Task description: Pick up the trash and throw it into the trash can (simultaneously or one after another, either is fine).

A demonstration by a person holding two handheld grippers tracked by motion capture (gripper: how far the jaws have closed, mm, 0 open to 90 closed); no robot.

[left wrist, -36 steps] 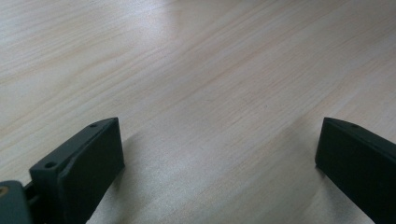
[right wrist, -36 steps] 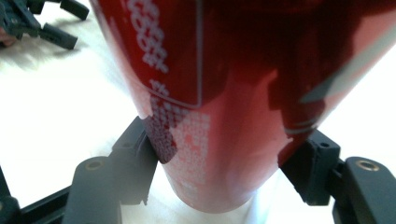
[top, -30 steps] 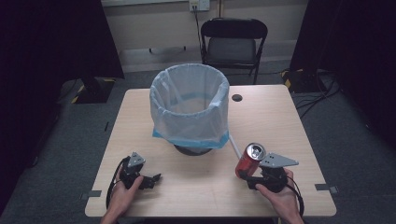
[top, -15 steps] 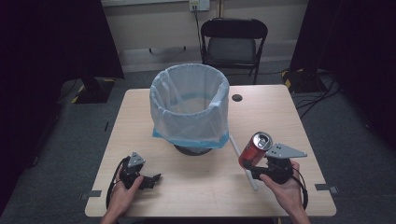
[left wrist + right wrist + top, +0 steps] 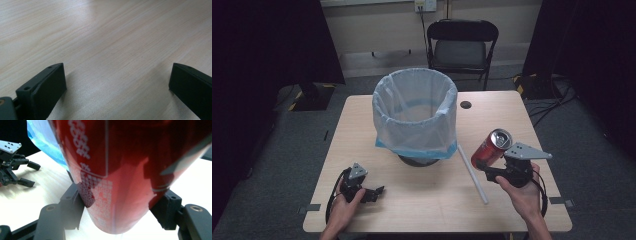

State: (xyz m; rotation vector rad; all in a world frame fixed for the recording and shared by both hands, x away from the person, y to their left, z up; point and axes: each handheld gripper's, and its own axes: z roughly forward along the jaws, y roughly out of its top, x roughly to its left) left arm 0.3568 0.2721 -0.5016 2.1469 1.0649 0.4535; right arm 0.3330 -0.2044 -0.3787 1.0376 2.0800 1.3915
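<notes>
Can (image 5: 491, 147): a red drinks can with a silver top and open mouth, its side printed with white dotted patterns and small lettering, tilted with the top leaning toward the upper right. It sits at the lower right of the high view, pinched between the fingers of the right gripper (image 5: 484, 165), which press on its two sides near the base in the right gripper view. Against the earlier frame, the can has risen off the tabletop (image 5: 362, 115) and leans further over. The left gripper (image 5: 377, 192) has stayed at the lower left, fingers spread over bare, pale wood-grain. A round bin (image 5: 415, 112) lined with a translucent blue bag stands at centre; a thin white stick (image 5: 472, 172) lies beside it.
</notes>
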